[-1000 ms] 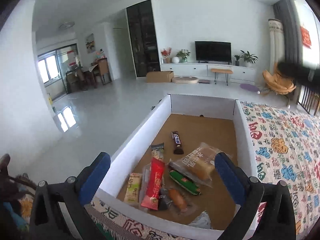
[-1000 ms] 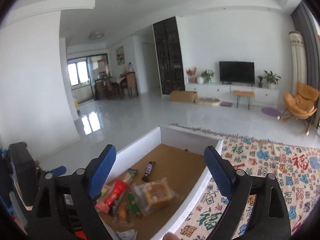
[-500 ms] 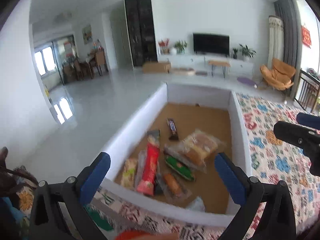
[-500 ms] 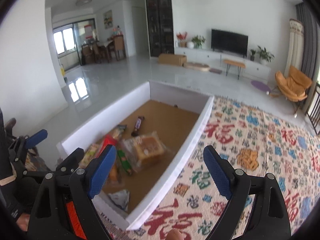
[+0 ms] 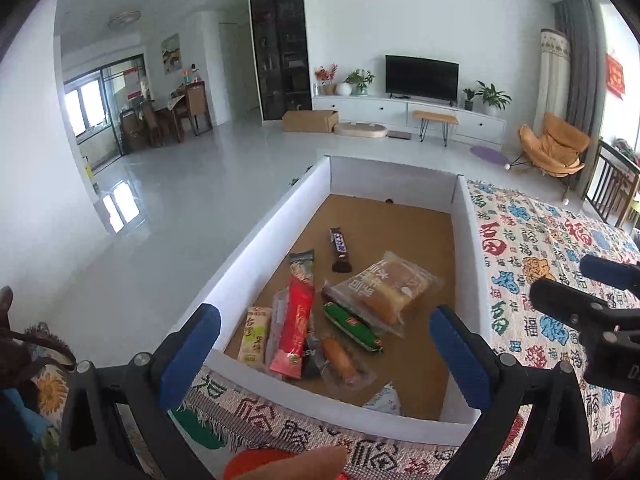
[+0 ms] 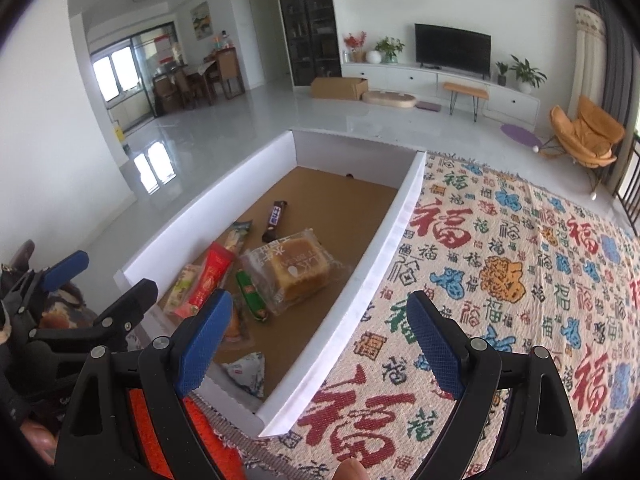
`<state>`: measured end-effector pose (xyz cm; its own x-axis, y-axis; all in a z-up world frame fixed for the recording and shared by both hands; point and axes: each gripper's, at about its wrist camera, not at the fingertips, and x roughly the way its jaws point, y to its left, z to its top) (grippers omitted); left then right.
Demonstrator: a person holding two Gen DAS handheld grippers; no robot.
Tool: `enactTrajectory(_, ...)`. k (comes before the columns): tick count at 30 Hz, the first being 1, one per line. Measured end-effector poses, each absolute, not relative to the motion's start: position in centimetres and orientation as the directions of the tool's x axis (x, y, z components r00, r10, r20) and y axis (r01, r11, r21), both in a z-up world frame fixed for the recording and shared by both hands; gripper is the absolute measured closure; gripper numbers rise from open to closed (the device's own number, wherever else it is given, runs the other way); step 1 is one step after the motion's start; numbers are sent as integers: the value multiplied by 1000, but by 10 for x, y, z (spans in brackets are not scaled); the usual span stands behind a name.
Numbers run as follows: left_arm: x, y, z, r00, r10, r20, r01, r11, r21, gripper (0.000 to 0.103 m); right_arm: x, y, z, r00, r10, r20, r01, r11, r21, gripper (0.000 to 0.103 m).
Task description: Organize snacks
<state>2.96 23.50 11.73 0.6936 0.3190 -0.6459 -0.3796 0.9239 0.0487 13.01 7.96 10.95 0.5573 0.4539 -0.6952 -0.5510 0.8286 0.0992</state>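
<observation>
A white-walled box [image 5: 256, 256] with a brown floor holds several snacks: a wrapped bread loaf [image 5: 382, 286], a red packet [image 5: 294, 328], a green bar [image 5: 352, 326], a dark chocolate bar [image 5: 340, 244], a yellow-green packet [image 5: 254, 334] and an orange sausage [image 5: 340, 356]. The box [image 6: 376, 256] and the loaf [image 6: 294, 272] also show in the right wrist view. My left gripper [image 5: 326, 350] is open and empty above the box's near end. My right gripper [image 6: 320, 336] is open and empty over the box's right wall.
A patterned cloth [image 6: 520, 264] with red and blue characters covers the surface right of the box. Beyond it lie a glossy floor [image 5: 180, 216], a TV unit [image 5: 420, 112] and an orange chair [image 5: 556, 148]. The right gripper's fingers [image 5: 592, 304] reach into the left wrist view at right.
Both grippers have tilted down and come nearer the box. The right gripper has moved right over the box's right wall and cloth. Both stay open.
</observation>
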Motion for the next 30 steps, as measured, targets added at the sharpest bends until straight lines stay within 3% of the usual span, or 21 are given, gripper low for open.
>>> enactTrajectory(6, 30, 251, 106, 656, 306, -690, -408, 913, 17, 0, 131, 86, 109, 566, 440, -697, -552, 830, 75, 12)
enactTrajectory(30, 35, 266, 102, 632, 350, -692, -451, 891, 38, 0, 135, 112, 103, 584, 388, -713, -562, 827, -10, 12)
